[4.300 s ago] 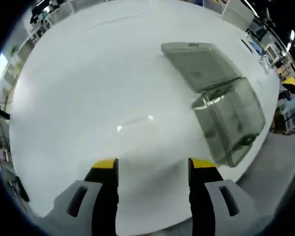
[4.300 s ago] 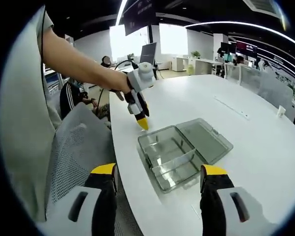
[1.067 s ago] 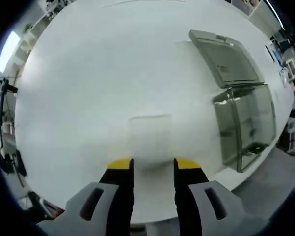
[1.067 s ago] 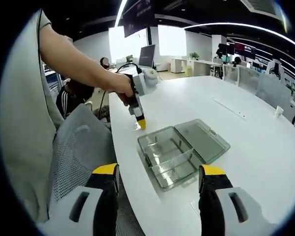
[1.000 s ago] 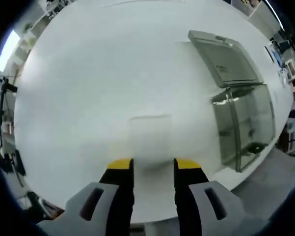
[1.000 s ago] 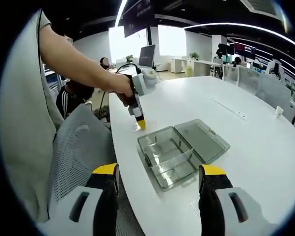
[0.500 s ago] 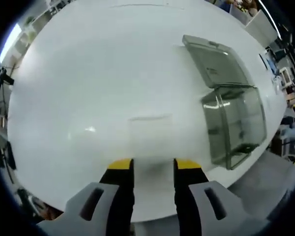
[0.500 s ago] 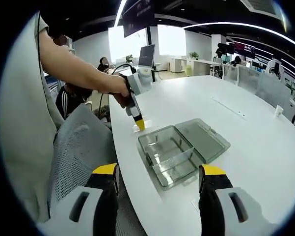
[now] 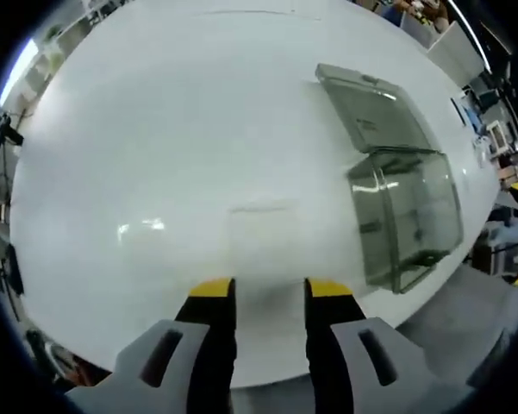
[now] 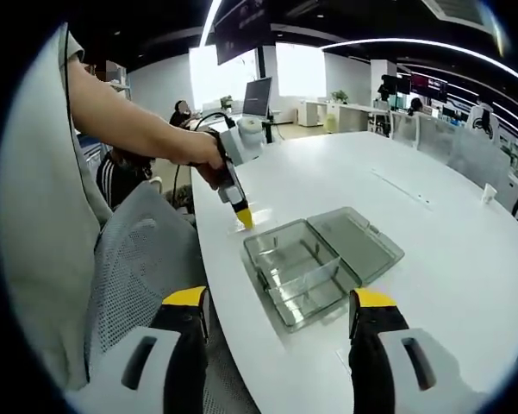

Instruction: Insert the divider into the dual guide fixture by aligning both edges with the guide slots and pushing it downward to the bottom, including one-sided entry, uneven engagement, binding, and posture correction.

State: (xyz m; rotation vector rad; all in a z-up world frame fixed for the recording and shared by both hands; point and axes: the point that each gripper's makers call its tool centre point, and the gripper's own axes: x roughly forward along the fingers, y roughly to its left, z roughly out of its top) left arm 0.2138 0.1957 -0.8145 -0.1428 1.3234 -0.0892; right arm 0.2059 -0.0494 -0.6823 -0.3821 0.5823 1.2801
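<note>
Gripping the clear divider (image 9: 260,237), the left gripper (image 9: 263,289) is holding it above the counter (image 9: 155,129) beside the open box (image 10: 315,263); the right gripper (image 10: 276,302) is hovering, jaws spread.

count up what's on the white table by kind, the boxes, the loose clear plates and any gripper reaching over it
Clear hinged box, lid open flat: 1
Clear divider plate, held by the left gripper: 1
Left gripper reaching over the table: 1
Total: 3
</note>
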